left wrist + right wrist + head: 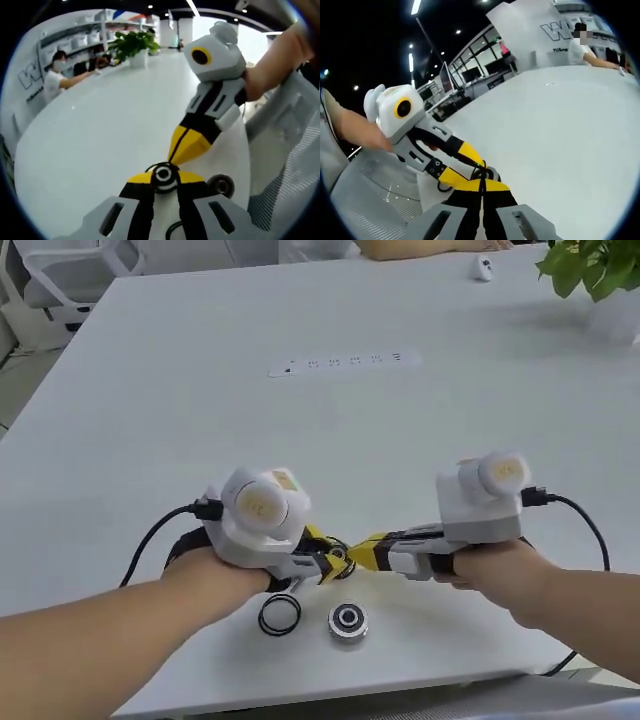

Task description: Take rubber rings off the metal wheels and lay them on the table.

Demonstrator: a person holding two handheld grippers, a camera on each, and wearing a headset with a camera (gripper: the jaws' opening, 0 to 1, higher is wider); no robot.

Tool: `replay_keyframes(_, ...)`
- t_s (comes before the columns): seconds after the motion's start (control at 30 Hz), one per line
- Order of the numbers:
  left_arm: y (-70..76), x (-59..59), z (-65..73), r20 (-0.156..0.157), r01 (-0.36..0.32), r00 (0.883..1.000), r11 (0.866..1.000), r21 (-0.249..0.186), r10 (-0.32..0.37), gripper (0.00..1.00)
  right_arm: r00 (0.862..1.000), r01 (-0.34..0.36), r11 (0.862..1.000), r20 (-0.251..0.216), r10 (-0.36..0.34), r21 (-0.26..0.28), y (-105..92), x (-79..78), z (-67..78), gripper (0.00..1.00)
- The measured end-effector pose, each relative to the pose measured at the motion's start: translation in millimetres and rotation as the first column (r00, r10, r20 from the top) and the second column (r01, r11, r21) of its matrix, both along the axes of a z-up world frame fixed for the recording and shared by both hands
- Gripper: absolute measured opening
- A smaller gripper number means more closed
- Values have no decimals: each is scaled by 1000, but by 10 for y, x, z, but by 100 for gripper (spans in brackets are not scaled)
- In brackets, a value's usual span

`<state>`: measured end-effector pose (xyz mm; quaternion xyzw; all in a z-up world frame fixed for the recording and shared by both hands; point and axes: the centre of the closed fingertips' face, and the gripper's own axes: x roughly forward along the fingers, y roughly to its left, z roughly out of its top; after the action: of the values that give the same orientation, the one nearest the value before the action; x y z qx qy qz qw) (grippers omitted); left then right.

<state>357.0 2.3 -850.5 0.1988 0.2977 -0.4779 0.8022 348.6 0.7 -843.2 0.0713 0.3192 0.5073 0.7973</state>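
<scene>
Head view, done so far: one loose black rubber ring is already laid flat on the white table, just beside a round silver metal wheel that looks stripped bare.
Head view, in hand: a small metal wheel with a black ring on it is held above the table edge, between the left gripper and the right gripper, which are set tip to tip.
Head view, left to do: that ring isn't off yet, so probably about halfway.
Left gripper view, fingers: the left gripper's yellow-tipped jaws are clamped on the held wheel.
Left gripper view, extra: the wheel is seen face-on with the black ring clear around it, which is just a blur from the head. The right gripper's tips are seen pinched together at the wheel's top edge.
Right gripper view, fingers: its own jaws are squeezed to a thin slit against the wheel. Whether rubber is actually caught can't be told.
Right gripper view, extra: the left gripper's grip is shown from the opposite side.
</scene>
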Motion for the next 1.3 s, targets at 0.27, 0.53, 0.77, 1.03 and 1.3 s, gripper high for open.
replay_keyframes(0.27,1,-47,98,3,16,1000,999,-28,-15,23,1000,8,1000,4,-8,6,2,20,36,0)
replay_keyframes(0.53,50,-111,168,1,13,1000,998,-60,-13,32,1000,14,1000,3,-14,13,15,2,71,0)
replay_keyframes(0.77,81,-144,224,3,15,1000,997,-78,-15,36,1000,15,1000,7,-15,16,13,1,91,0)
replay_keyframes(1.03,135,-187,276,-9,3,1000,996,-93,-4,43,1000,23,999,8,-24,27,-10,30,115,0)
replay_keyframes(1.3,192,-230,374,-9,0,1000,992,-122,-1,48,1000,9,999,5,-9,36,12,17,127,0)
